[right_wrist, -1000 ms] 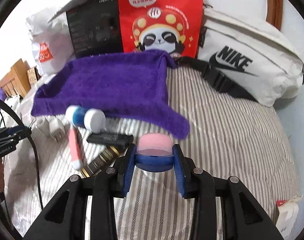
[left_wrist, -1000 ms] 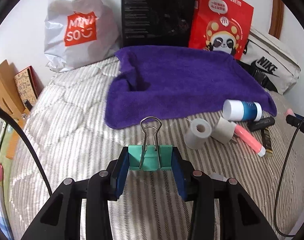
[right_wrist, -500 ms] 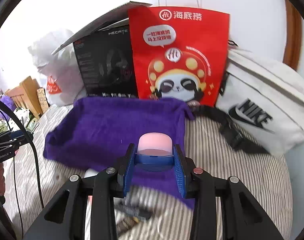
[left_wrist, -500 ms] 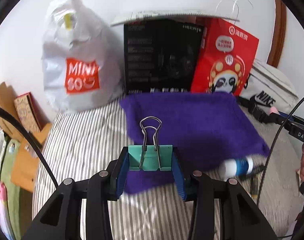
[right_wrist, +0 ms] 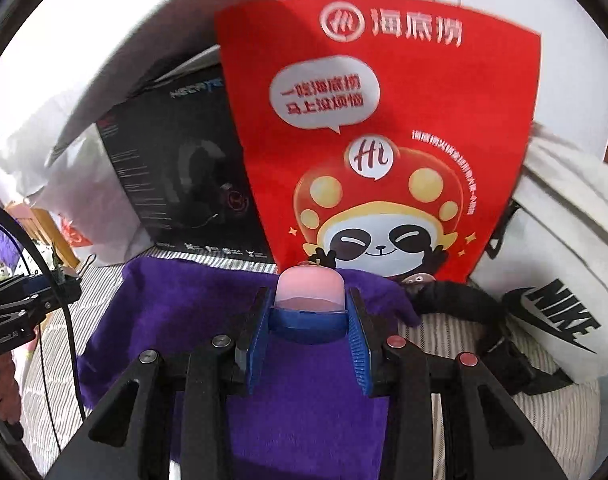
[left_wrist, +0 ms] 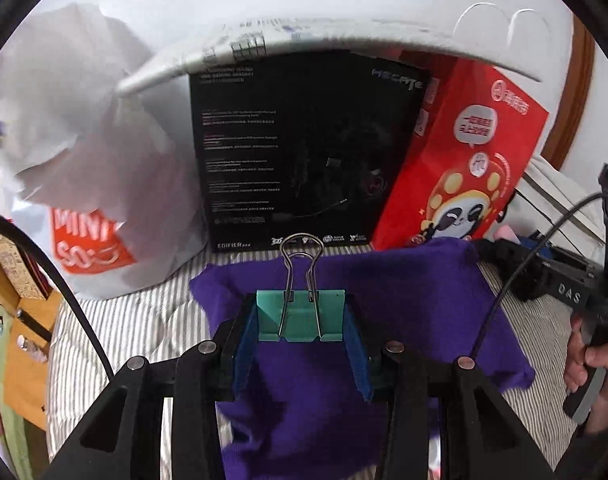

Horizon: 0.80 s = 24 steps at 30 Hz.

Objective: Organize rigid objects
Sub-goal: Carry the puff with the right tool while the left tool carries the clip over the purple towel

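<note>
Your left hand-held gripper (left_wrist: 302, 330) is closed partway on a green binder clip (left_wrist: 300, 316), blue pads pressed to its two ends, wire handles standing up ahead of the fingers. Your right hand-held gripper (right_wrist: 308, 322) is closed to a like width on a blue container with a pale pink cap (right_wrist: 308, 296), cap pointing forward; what kind of container it is cannot be told. Beneath and just ahead of both lies a purple towel (left_wrist: 403, 304), spread on the striped bed (left_wrist: 144, 320). Beyond the towel, straight ahead of the left gripper, a black headphone box (left_wrist: 304, 152) stands upright under a white flap, with a white Miniso bag (left_wrist: 84, 184) to its left and a red panda bag (left_wrist: 475, 160) to its right, leaning against the box. Ahead of the right gripper the same red bag fills the view and hides most of the box; to its right lies a white Nike bag (right_wrist: 563, 280), its black strap (right_wrist: 483, 320) trailing across the bed beside the towel's corner. A black cable (left_wrist: 515, 268) crosses the left view in front of the right gripper's body, and your hand (left_wrist: 595, 372) is cut off at that edge. Small print on the box is too blurred to read. The near end of the towel is hidden behind the gripper bodies.
</note>
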Each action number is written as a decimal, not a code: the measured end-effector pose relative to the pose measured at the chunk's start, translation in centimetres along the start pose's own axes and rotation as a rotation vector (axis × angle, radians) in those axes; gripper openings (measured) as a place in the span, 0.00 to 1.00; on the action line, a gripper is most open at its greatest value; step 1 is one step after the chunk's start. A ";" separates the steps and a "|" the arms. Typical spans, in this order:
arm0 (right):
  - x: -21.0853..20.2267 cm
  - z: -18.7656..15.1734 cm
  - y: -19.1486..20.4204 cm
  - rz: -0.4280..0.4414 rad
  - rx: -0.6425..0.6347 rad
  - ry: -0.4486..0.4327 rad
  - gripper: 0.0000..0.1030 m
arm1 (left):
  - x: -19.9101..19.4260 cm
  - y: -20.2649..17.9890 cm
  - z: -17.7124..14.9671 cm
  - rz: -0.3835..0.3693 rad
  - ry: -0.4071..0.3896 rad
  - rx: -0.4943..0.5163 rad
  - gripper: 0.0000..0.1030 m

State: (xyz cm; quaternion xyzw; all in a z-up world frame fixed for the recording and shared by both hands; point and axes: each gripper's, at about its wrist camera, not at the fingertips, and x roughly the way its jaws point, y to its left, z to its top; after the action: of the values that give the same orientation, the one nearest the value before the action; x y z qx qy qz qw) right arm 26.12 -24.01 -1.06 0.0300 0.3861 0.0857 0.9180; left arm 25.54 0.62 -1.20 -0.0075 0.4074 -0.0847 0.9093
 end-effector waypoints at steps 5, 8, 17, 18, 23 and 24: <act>1.7 -0.9 -1.1 0.012 0.031 0.027 0.35 | 2.0 0.7 0.2 -0.019 0.010 -0.025 0.38; 3.2 -1.5 -1.5 0.000 0.020 0.070 0.35 | 3.2 1.0 0.0 -0.019 0.041 -0.030 0.38; 7.6 -2.9 -2.4 -0.009 0.003 0.164 0.35 | 5.8 1.6 -0.5 -0.004 0.093 -0.019 0.38; 7.8 -3.0 -2.5 -0.012 0.005 0.170 0.35 | 6.0 1.6 -0.6 -0.003 0.097 -0.021 0.38; 9.0 -3.5 -3.0 -0.032 0.010 0.192 0.35 | 6.9 1.9 -1.0 -0.003 0.126 -0.019 0.38; 9.2 -3.5 -3.0 -0.035 0.009 0.199 0.35 | 7.0 2.0 -1.0 -0.003 0.128 -0.018 0.38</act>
State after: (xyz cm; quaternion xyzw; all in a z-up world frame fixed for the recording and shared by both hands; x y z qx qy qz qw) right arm 30.31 -25.31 -10.37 0.0186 0.4762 0.0704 0.8763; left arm 29.68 1.52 -7.23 -0.0109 0.4653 -0.0827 0.8812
